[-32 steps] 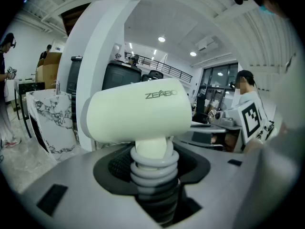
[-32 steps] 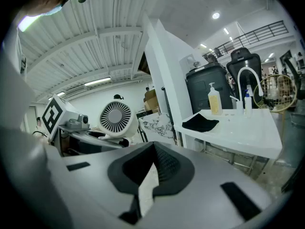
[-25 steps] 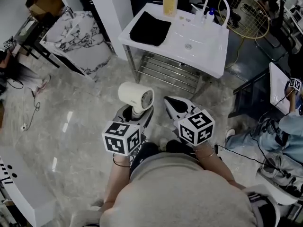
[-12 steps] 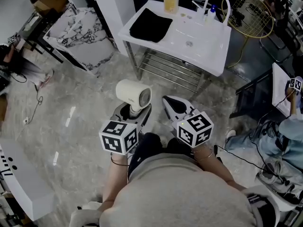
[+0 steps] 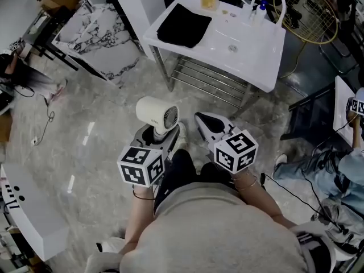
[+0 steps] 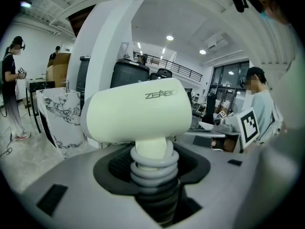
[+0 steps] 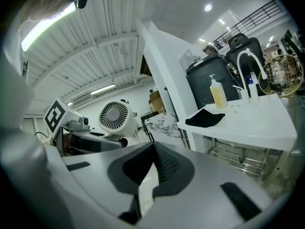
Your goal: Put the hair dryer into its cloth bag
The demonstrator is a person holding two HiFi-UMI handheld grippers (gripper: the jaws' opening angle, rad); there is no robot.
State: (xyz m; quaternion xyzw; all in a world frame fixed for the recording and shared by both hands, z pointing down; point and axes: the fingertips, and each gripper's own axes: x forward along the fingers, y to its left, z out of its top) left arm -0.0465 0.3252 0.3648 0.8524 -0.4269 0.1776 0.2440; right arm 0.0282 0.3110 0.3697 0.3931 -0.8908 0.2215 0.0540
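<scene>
The hair dryer (image 5: 156, 114) is held upright by its coiled grey handle, which is clamped between the jaws of the left gripper (image 5: 160, 136); its cream barrel is carried crosswise above them, roughly level, with the round grille turned toward the right gripper (image 5: 209, 124). The right gripper's jaws are seen pressed together with nothing between them. The cloth bag (image 5: 183, 26) is taken to be the black fabric laid flat on the left end of the white washstand (image 5: 253, 53), beside the basin. It lies straight ahead of both grippers and well apart from them, so neither is judged clearly nearer. Where its mouth lies cannot be told. The empty right gripper is judged the one free to open the bag
</scene>
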